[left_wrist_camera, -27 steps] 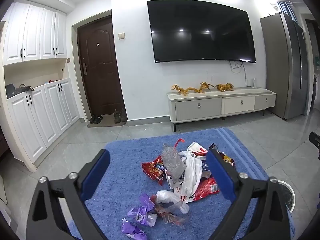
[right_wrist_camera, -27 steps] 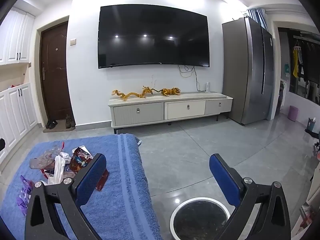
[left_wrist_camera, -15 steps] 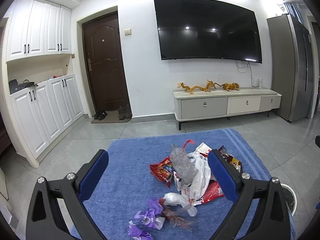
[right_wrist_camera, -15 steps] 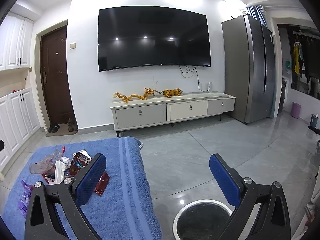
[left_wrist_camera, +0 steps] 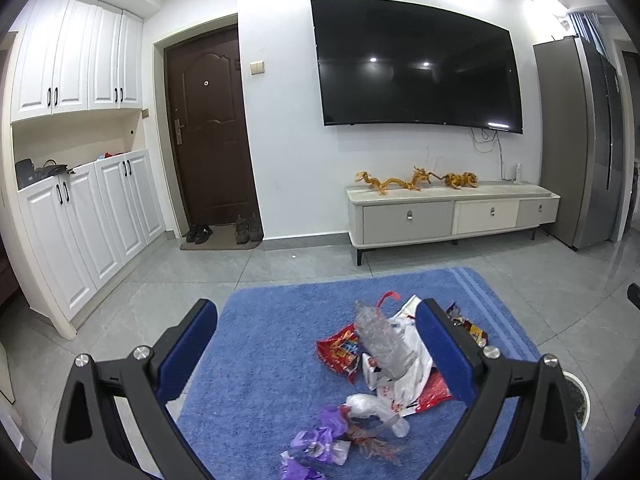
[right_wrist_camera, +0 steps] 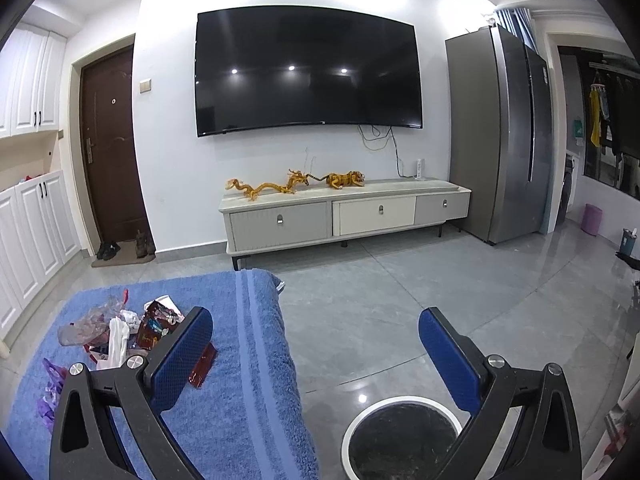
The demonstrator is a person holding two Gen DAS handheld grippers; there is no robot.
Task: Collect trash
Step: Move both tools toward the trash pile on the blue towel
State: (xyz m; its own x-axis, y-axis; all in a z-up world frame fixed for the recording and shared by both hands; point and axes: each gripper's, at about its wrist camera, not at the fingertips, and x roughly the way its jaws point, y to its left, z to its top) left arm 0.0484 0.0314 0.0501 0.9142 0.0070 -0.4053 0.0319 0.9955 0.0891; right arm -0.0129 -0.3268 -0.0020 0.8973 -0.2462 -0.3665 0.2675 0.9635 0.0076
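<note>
A heap of trash lies on a blue towel (left_wrist_camera: 264, 344): a crushed clear bottle (left_wrist_camera: 382, 342), red snack wrappers (left_wrist_camera: 340, 354), a white plastic bag (left_wrist_camera: 412, 376) and purple wrappers (left_wrist_camera: 320, 438). My left gripper (left_wrist_camera: 316, 344) is open and empty, held above the heap. My right gripper (right_wrist_camera: 316, 348) is open and empty, to the right of the heap (right_wrist_camera: 120, 330), above the towel's edge (right_wrist_camera: 256, 340). A round white-rimmed bin (right_wrist_camera: 402, 438) with a dark liner stands on the floor below the right gripper; its rim also shows in the left wrist view (left_wrist_camera: 578, 394).
Grey tiled floor (right_wrist_camera: 380, 300) surrounds the towel. A TV cabinet (left_wrist_camera: 452, 214) with gold figurines stands at the far wall under a wall TV (left_wrist_camera: 416, 68). White cupboards (left_wrist_camera: 80, 216) and a brown door (left_wrist_camera: 208, 128) are left, a fridge (right_wrist_camera: 500, 136) right.
Both grippers have tilted up slightly, so the trash heap and bin sit lower in the views. Both stay open and empty.
</note>
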